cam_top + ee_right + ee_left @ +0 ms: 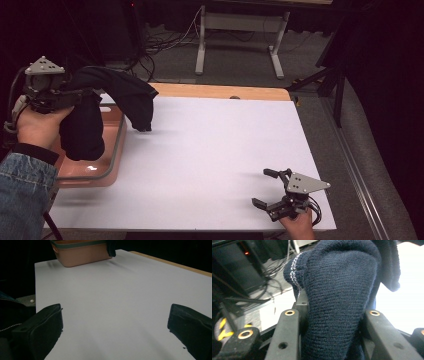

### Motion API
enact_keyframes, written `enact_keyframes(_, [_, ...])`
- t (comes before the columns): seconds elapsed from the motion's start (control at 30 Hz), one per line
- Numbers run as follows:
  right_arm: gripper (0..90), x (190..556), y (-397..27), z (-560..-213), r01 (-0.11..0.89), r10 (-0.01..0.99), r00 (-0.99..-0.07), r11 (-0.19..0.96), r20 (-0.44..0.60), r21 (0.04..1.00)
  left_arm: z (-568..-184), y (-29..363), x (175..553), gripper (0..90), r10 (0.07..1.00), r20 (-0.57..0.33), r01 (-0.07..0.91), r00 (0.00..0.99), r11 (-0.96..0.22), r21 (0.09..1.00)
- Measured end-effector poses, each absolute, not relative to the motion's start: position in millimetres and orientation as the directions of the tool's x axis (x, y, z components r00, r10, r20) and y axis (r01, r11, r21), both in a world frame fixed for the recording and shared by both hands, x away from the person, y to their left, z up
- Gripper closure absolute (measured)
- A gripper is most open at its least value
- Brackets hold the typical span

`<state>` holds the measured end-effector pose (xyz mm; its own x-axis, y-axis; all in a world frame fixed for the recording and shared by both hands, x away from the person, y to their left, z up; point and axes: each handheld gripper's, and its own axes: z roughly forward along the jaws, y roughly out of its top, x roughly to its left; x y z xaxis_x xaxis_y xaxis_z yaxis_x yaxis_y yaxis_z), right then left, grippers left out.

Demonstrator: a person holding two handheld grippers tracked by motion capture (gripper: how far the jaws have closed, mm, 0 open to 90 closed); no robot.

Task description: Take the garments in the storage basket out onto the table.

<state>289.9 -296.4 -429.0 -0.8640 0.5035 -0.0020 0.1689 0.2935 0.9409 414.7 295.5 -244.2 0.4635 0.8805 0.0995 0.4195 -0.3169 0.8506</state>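
Note:
A dark navy knitted garment point(107, 100) hangs from my left gripper point(75, 95), held up above a pink plastic basin point(116, 150) at the table's left edge. One end droops into the basin, the other trails down onto the white sheet point(210, 150). Seen from the left gripper view, the knit point(337, 305) bulges between the two black jaws, which are shut on it. Near the front right corner my right gripper point(267, 187) rests low over the sheet, open, with nothing between its fingers point(42, 327).
The white sheet covers a wooden table point(220, 92). The basin point(80, 251) stands far from the right gripper. Behind the table are a white desk frame point(240, 35) and floor cables point(165, 40). Dark curtains close the right side.

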Motion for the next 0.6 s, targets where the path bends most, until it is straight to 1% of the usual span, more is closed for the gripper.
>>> enact_keyframes(0.27, [0.7, 290, -296, -429, 0.166, 0.502, -0.865, 0.291, -0.002, 0.942, -238, 281, 407, 64.6, 0.858, 0.081, 0.379, 0.507, -0.306, 0.873])
enact_keyframes(0.6, [0.7, 289, -297, -429, 0.167, 0.502, -0.865, 0.290, -0.001, 0.942, -233, 254, 400, 64.5, 0.807, 0.027, 0.331, 0.590, -0.272, 0.904])
